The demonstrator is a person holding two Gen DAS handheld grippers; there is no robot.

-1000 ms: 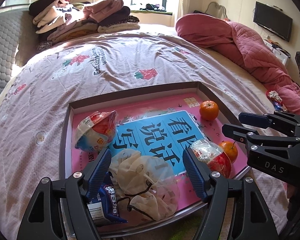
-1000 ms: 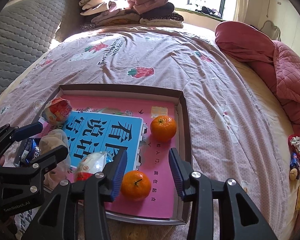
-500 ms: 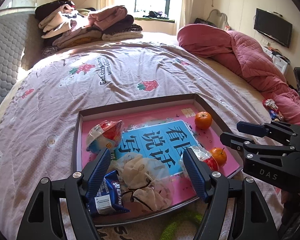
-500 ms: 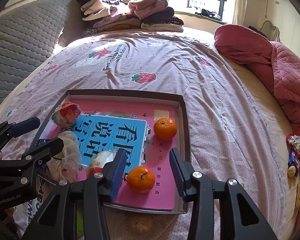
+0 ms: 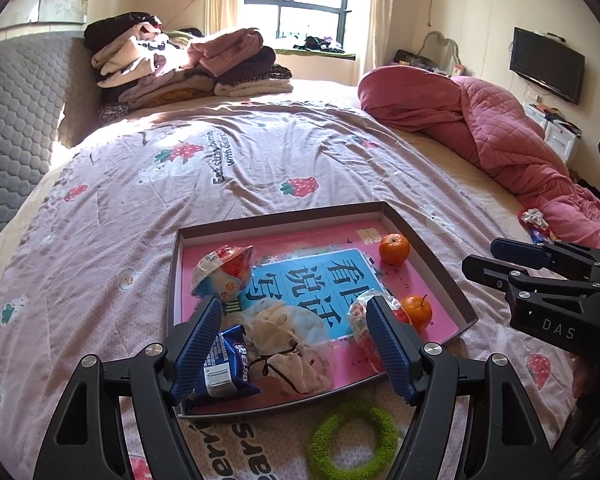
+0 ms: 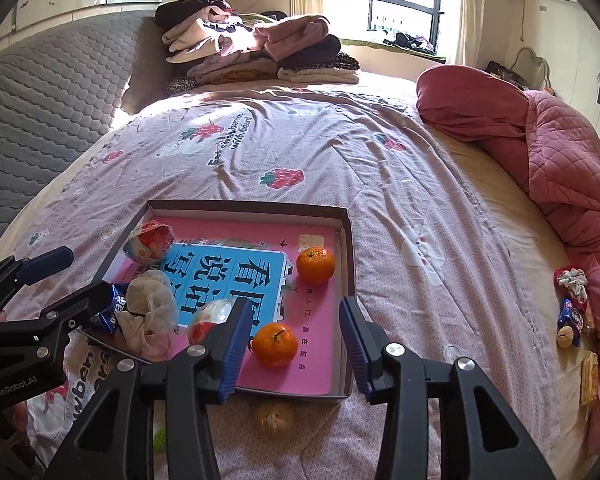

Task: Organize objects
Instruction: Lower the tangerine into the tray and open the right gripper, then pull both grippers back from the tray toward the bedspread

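Both grippers hover empty above the shallow box (image 5: 428, 246) on the bed: left gripper (image 5: 296, 344) gaping wide, right gripper (image 6: 292, 340) parted less. Inside the box lie two tangerines (image 6: 315, 265), a blue snack packet (image 5: 224, 364) partly hidden by a finger, and a crumpled bag. Just outside its near edge sits a green ring (image 5: 350, 442) — and a brownish round thing (image 6: 273, 418), hard to identify.
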